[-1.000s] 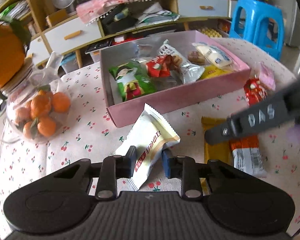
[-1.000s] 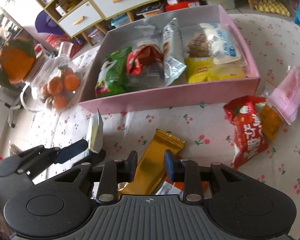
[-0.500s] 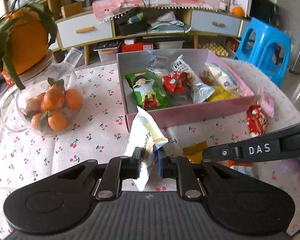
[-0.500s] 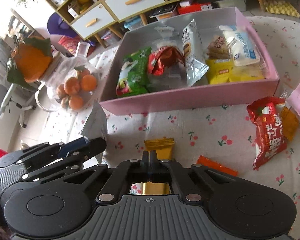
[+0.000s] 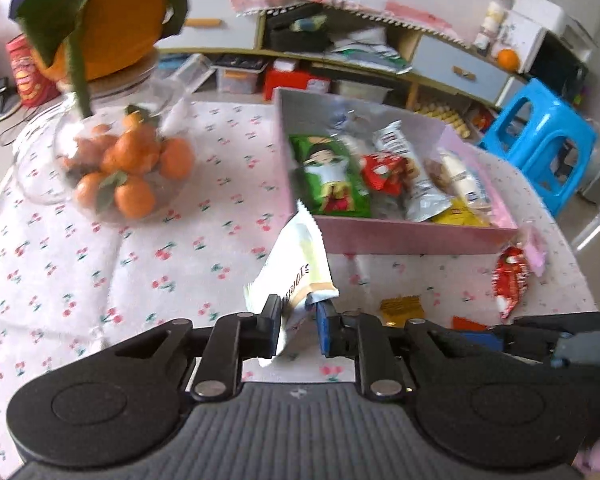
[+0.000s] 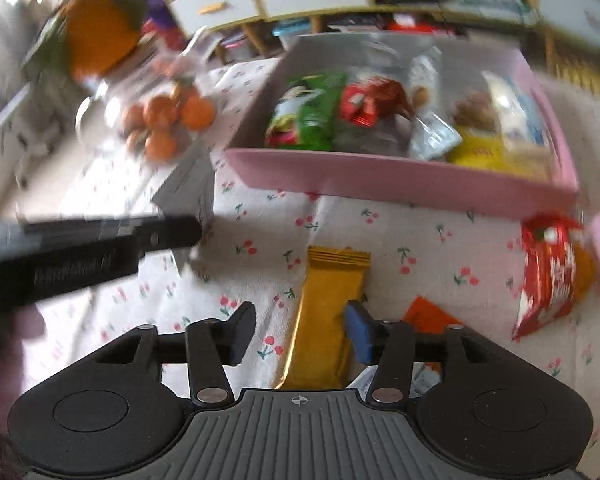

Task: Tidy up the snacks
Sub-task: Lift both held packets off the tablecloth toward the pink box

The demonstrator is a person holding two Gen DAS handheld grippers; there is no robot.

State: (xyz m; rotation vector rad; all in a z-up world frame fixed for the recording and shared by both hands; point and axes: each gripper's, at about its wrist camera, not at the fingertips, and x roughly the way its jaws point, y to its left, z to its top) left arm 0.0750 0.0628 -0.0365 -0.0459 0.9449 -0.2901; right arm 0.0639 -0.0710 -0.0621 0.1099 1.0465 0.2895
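My left gripper is shut on a cream snack packet and holds it above the cherry-print tablecloth, in front of the pink box's near-left corner. The box holds several snack packs, among them a green one. In the right wrist view my right gripper is open, its fingers either side of a gold wrapper lying on the cloth. The left gripper with its packet shows at the left there. A red packet and an orange packet lie to the right.
A glass jar of tangerines stands at the left of the table. A pink packet lies beside the box's right corner. A low cabinet and a blue stool stand beyond the table.
My left gripper has lifted the cream packet off the cloth. My right gripper was shut on the gold wrapper half a second ago and now stands open around it.
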